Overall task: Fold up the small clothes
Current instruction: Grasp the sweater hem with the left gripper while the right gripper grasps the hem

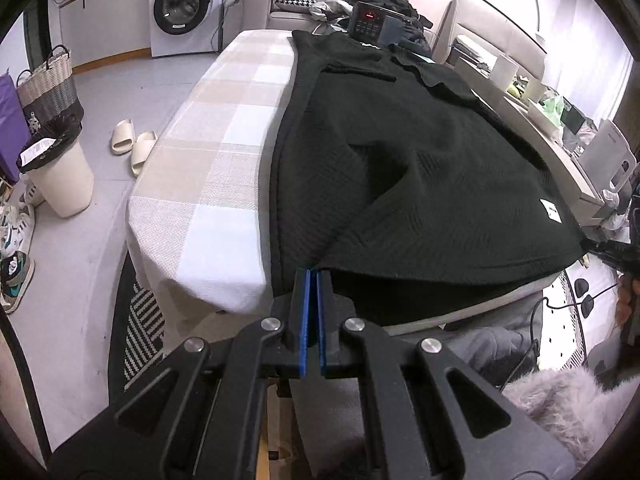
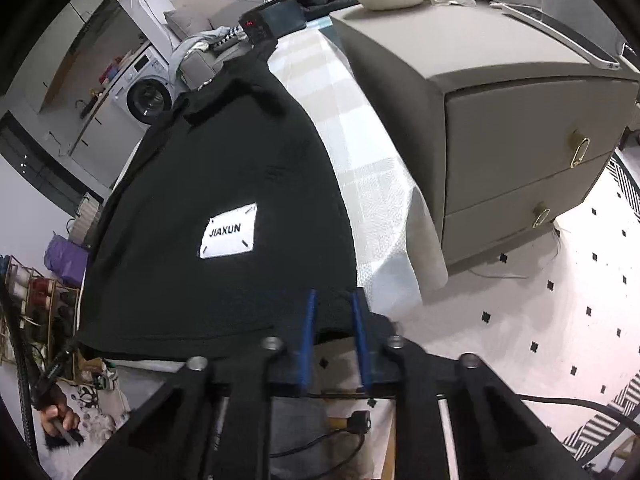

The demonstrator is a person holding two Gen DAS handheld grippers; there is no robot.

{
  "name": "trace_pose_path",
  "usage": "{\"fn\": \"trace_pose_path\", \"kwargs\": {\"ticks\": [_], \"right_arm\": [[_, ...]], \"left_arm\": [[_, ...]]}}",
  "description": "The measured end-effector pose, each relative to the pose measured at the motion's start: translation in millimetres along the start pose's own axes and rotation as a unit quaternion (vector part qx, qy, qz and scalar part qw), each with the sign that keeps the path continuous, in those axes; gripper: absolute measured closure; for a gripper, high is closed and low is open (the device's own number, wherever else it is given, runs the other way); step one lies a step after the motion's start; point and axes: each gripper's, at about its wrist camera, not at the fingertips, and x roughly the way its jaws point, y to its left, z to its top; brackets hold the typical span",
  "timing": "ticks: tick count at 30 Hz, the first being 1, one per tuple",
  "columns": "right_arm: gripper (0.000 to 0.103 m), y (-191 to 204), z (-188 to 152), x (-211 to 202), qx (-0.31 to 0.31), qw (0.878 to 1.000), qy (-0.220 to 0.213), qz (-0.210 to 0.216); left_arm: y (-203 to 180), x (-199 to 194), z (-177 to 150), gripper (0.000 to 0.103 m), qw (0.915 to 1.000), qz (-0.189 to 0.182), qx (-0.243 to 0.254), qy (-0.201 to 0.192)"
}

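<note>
Left gripper (image 1: pixel 314 276) is clamped tight on the near hem of the black knit garment (image 1: pixel 420 152), while the right gripper (image 2: pixel 334 300) sits at the near right corner with its fingers spread apart, cloth between them but not pinched. The garment's lying mostly flat across the checked tablecloth (image 1: pixel 224 152) on the table, white JIAXUN label (image 2: pixel 228 236) facing up. Further back there's a grey drawer cabinet (image 2: pixel 500 120) just beside the table, slippers (image 1: pixel 134 146) and a bin (image 1: pixel 60 176) on the floor, and a washing machine (image 1: pixel 184 6) by the far wall.

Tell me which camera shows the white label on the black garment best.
The right wrist view: the white label sits near the middle of the black garment, large enough to read JIAXUN. In the left wrist view the label is a small patch near the right edge, its text unreadable.
</note>
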Motion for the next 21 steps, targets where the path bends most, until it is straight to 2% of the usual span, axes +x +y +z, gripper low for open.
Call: {"fn": "trace_pose_path", "kwargs": {"ticks": [3, 5, 6, 7, 9, 13, 16, 21], "right_arm": [[0.095, 1, 2, -18, 0.003, 0.999, -0.03, 0.042], [0.094, 0, 6, -25, 0.009, 0.996, -0.046, 0.071], [0.094, 0, 6, -25, 0.011, 0.995, -0.046, 0.082], [0.091, -1, 7, -22, 0.014, 0.995, -0.04, 0.089], [0.086, -3, 6, -14, 0.02, 0.996, -0.027, 0.083], [0.076, -1, 6, -4, 0.026, 0.995, -0.011, 0.093], [0.063, -1, 6, -5, 0.025, 0.993, -0.012, 0.112], [0.055, 0, 4, -6, 0.018, 0.988, -0.007, 0.152]], "left_arm": [[0, -3, 0, 0.102, 1.0, -0.001, 0.002, 0.001], [2, -3, 2, 0.098, 0.9999, -0.003, -0.008, 0.011], [3, -2, 4, 0.087, 0.9998, -0.002, -0.012, 0.018], [4, -1, 4, 0.067, 0.9996, 0.001, -0.018, 0.023], [8, -3, 6, 0.044, 0.9992, 0.001, -0.036, 0.016], [10, -8, 8, 0.04, 0.998, -0.039, -0.048, 0.01], [16, -6, 10, 0.04, 0.9943, -0.072, -0.078, 0.017], [28, -7, 11, 0.04, 0.9869, -0.116, -0.111, 0.015]]}}
